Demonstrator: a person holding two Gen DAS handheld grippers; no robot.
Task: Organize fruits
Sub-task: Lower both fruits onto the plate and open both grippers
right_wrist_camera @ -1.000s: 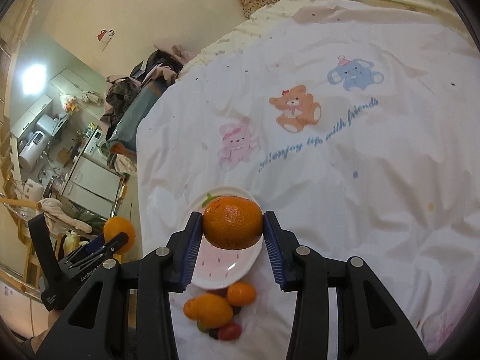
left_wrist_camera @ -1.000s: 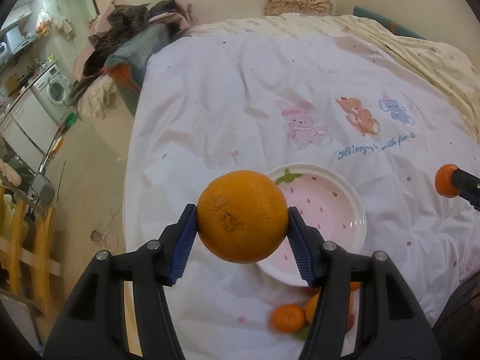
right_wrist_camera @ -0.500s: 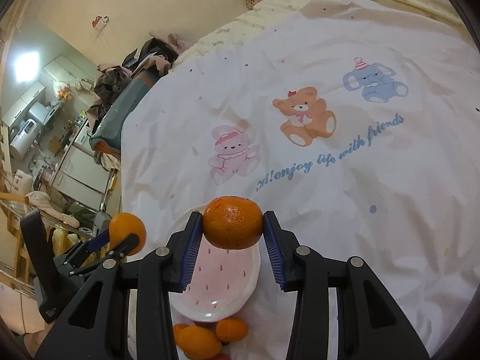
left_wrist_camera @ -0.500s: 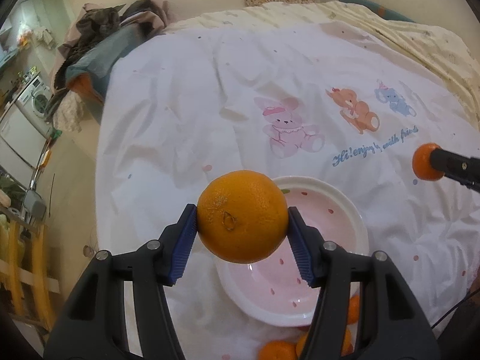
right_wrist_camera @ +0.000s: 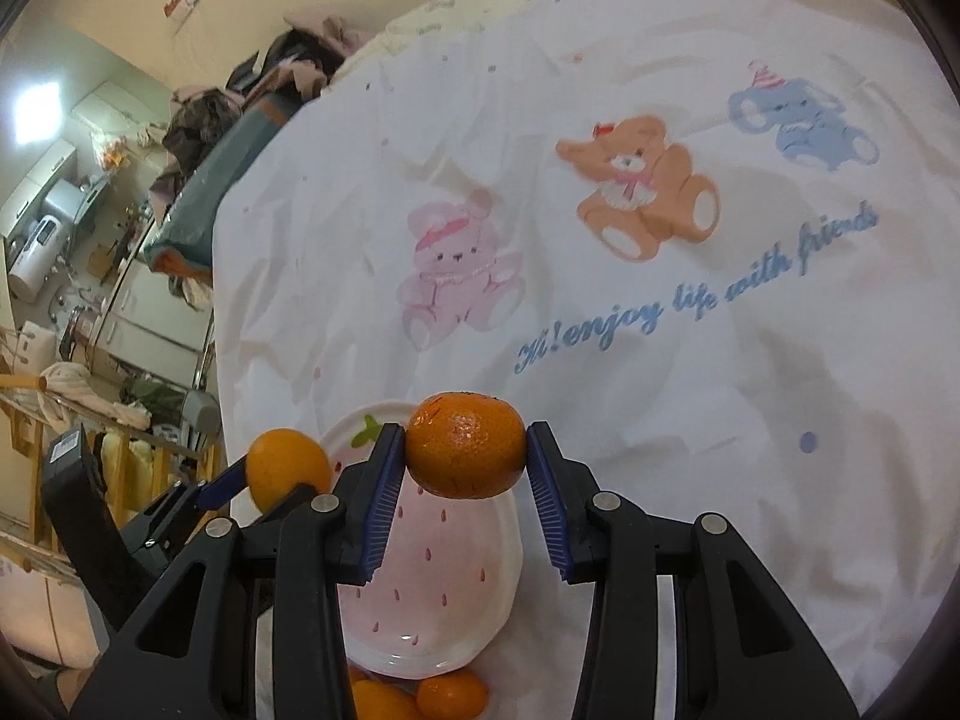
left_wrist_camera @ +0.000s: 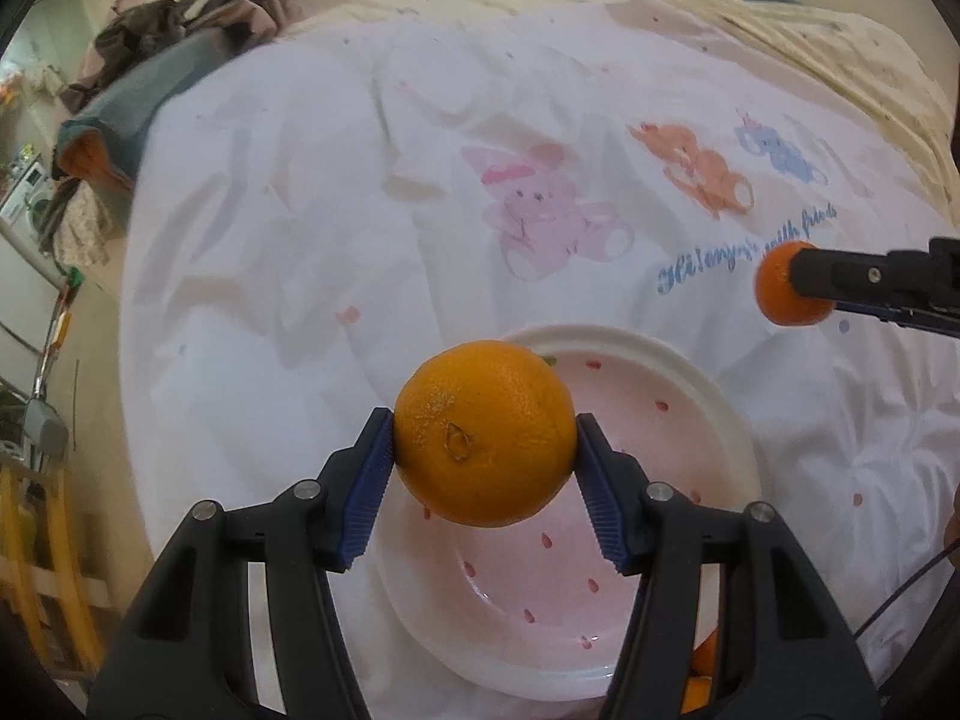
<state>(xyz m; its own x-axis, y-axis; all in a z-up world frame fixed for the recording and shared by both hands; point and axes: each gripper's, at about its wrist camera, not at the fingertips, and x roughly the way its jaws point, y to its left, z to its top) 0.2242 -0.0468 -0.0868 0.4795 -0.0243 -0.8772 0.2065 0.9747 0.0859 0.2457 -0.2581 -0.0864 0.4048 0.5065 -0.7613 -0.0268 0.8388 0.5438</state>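
Note:
My left gripper (left_wrist_camera: 485, 441) is shut on a large orange (left_wrist_camera: 483, 432) and holds it above the near left part of a pink strawberry-print plate (left_wrist_camera: 678, 420). My right gripper (right_wrist_camera: 467, 453) is shut on a smaller mandarin (right_wrist_camera: 467, 445) above the same plate (right_wrist_camera: 432, 606). The plate lies empty on the white bedspread. In the left wrist view the right gripper (left_wrist_camera: 793, 291) shows at the right with its mandarin. In the right wrist view the left gripper (right_wrist_camera: 287, 468) shows at the left with its orange.
Several small oranges (right_wrist_camera: 451, 697) lie on the bedspread just in front of the plate. The white bedspread (right_wrist_camera: 600, 228) has printed bears and blue lettering. A pile of clothes (left_wrist_camera: 180, 48) lies at the far left bed edge, with the floor and furniture beyond.
Both grippers have moved forward and lower toward the plate, each still holding its fruit. The plate now looks larger and sits under both fruits.

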